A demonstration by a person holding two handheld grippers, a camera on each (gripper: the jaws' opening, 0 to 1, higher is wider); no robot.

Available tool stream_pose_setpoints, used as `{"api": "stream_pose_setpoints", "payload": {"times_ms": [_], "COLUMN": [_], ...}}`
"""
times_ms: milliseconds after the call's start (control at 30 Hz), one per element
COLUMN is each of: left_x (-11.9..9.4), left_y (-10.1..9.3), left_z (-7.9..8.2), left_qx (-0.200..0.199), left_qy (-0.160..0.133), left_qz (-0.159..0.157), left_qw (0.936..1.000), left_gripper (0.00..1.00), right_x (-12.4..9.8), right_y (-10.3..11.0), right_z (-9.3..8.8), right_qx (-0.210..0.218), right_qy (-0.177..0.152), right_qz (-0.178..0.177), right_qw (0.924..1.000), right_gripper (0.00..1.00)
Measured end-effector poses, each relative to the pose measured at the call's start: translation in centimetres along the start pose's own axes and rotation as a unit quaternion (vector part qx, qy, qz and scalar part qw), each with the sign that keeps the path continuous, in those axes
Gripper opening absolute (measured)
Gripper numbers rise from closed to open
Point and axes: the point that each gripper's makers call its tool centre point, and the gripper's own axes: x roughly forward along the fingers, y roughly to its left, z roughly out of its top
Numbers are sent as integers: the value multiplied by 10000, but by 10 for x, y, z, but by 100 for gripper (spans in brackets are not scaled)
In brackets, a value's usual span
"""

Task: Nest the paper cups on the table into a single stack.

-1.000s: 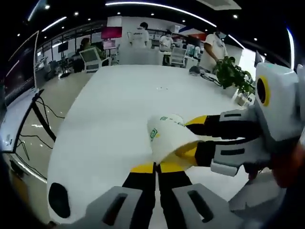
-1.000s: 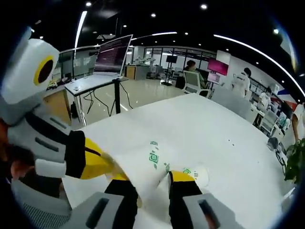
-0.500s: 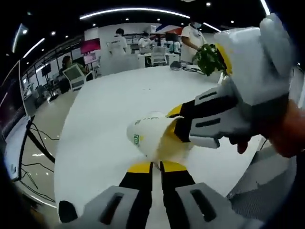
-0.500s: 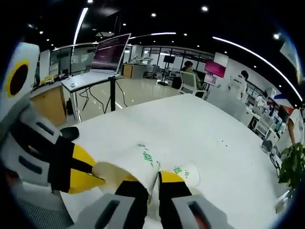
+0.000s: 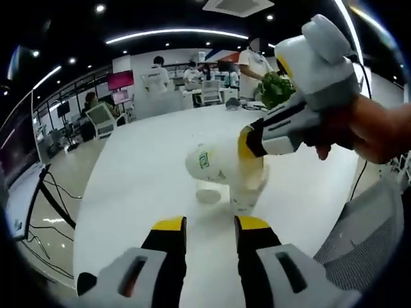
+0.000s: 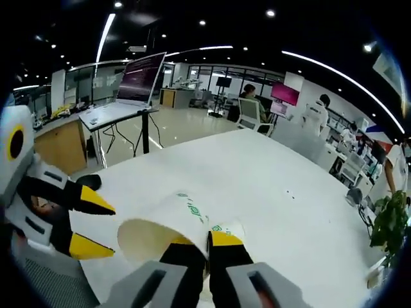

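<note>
White paper cups now held only by right claw, left claw released, spread open.

Left gripper: grey housing, black jaws, yellow tips, lower centre. Right gripper: white-grey body, black-yellow jaws, upper right, bare hand behind it, no glove.
</note>
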Motion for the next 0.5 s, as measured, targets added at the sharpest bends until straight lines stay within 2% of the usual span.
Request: {"api": "stream_pose_setpoints", "payload": {"times_ms": [300,500], "left_x": [4,8], "left_y": [-7,-6], "left_z": [-22,-25], "left_qx": [-70,63], "left_qy": [260,280], "left_qz": [-40,-3], "left_qw": [9996,9996], "left_gripper": [34,39], "right_x": [-19,-27], "right_y": [-32,-34], "right_z": [-22,-32], "right_qx": [-42,-39], "right_qy": [363,563], "right_qz": [-23,81], "right_qw": [9993,9984], "right_gripper": [0,0]}}
